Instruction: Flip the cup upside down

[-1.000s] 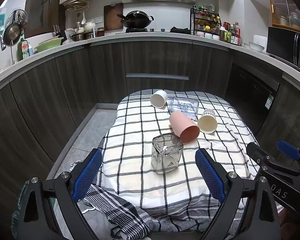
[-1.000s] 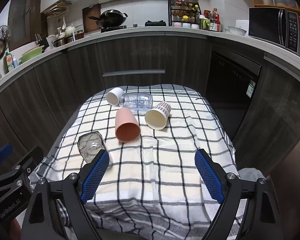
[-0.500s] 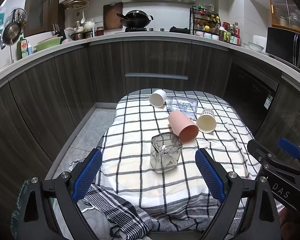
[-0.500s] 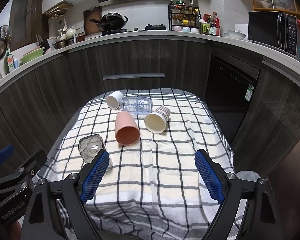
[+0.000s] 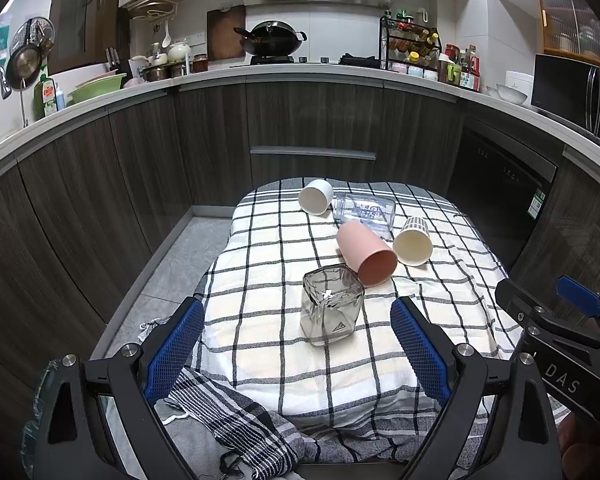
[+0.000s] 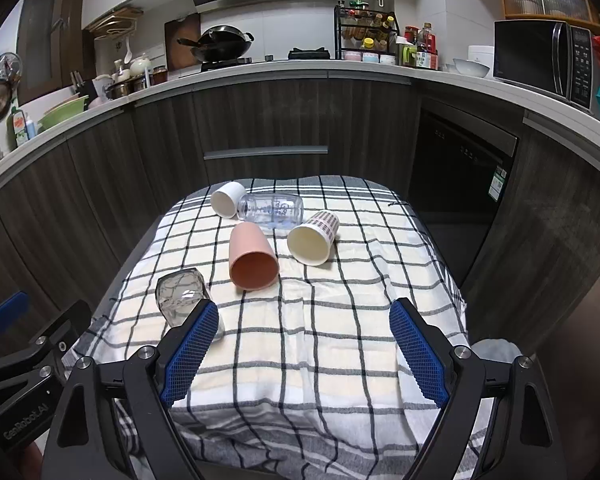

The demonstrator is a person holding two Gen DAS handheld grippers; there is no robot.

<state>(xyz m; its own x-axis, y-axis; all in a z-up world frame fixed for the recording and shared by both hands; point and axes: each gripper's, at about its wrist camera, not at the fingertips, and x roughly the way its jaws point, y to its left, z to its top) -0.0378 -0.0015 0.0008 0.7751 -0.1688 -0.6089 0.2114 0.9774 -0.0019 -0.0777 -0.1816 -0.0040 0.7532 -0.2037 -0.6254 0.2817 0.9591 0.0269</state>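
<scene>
On the checked cloth stand or lie several cups. A clear square glass stands base up nearest me; it also shows in the right wrist view. A pink cup, a striped paper cup, a white cup and a clear bottle lie on their sides behind it. My left gripper is open and empty, just short of the glass. My right gripper is open and empty over the cloth's near part.
Dark cabinets and a countertop curve around the table. A dishwasher stands at the right. A striped towel hangs at the near left edge. Each gripper's body shows at the other view's edge.
Both grippers have drawn back slightly from the table; the cups look a little farther away. Nothing on the cloth has moved.
</scene>
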